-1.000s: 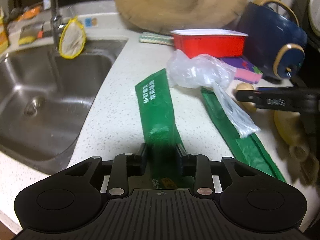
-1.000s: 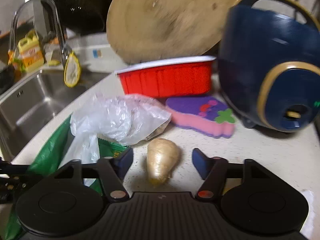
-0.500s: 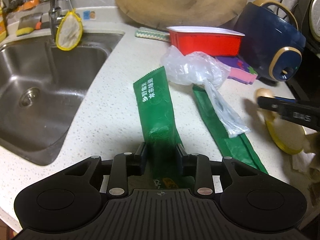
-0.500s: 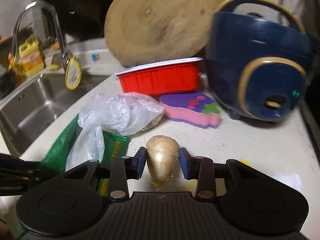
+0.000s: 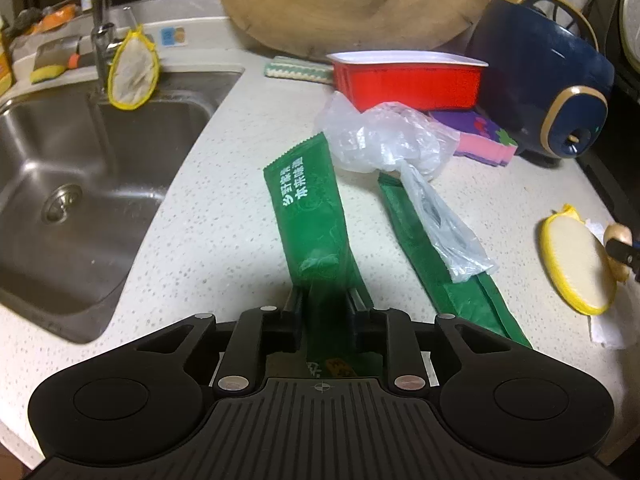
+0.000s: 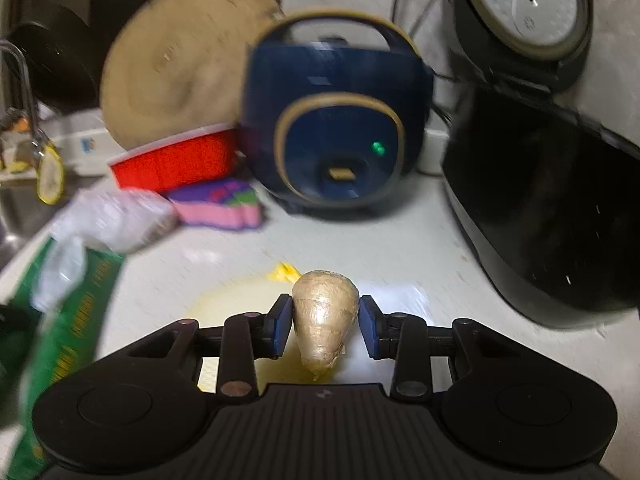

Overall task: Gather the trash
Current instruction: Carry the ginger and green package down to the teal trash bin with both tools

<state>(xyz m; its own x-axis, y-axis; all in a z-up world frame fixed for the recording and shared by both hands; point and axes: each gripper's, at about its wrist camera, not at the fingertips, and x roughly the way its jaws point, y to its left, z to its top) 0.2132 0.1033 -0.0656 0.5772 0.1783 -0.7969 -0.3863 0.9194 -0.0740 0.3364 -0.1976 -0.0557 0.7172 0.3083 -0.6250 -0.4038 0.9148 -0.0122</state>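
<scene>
Speckled counter (image 5: 224, 240) beside sink (image 5: 80, 184) (left gripper (image 5: 326, 308) clenched on green wrapper (image 5: 312, 216), right gripper (image 6: 326, 326) clasping ginger (image 6: 325, 316))

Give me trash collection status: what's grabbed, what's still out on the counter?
Nothing visibly binned yet. In hand: left tool, jaws just closing, grips the green wrapper; right tool holds the ginger piece lifted off the counter. Left: clear plastic bag, second green wrapper, red tray.

Both wrist views look down steeply, close over the desk (image 5: 224, 216); both show the red tray (image 5: 408, 80) and blue cooker (image 6: 336, 120).
</scene>
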